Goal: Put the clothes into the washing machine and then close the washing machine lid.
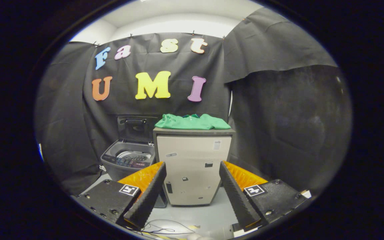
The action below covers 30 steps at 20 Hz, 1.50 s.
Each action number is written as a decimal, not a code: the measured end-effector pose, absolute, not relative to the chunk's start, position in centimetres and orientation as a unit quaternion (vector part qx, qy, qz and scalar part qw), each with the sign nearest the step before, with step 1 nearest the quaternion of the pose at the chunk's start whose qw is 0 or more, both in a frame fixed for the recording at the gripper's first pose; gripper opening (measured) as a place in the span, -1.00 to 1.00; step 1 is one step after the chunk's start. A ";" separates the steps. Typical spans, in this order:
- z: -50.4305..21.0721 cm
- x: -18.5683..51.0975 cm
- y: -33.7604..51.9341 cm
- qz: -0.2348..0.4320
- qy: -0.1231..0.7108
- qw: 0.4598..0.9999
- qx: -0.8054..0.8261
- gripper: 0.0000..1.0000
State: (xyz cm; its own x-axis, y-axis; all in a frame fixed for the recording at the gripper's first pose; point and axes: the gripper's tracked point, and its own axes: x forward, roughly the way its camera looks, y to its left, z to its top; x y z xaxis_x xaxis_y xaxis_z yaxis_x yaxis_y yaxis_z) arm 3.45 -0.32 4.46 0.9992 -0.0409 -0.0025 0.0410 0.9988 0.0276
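Clothes [192, 121], a folded green bundle mid-frame atop the pale cabinet [192, 166], look soft and floppy; probably pinch a thick fold. Tongs [192, 193] gape empty, washer [130, 158] left, lid up.

The claw [192, 193] is level, its two ridged fingers [150, 193] spread wide apart, gripping nothing.

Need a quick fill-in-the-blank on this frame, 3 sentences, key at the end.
1. The green garment lies folded on top of the ____.
2. The washing machine beside the cabinet has its lid ____.
3. The gripper fingers stand ____, holding nothing.

Missing words: cabinet; open; open
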 end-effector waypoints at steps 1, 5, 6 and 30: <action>5.3 3.8 -0.5 -0.026 0.000 1.000 0.017 0.99; 8.9 5.8 -1.7 -0.042 -0.003 0.999 0.020 0.99; 9.8 6.6 -1.7 -0.041 -0.001 0.999 0.021 0.99; 25.0 44.6 -0.7 0.019 0.108 0.994 -0.007 0.99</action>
State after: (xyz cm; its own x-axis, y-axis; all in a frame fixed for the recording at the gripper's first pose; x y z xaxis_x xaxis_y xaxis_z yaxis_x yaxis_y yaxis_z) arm 44.64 -0.69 24.97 0.9762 0.0353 -0.2142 -0.0385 0.9992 -0.0107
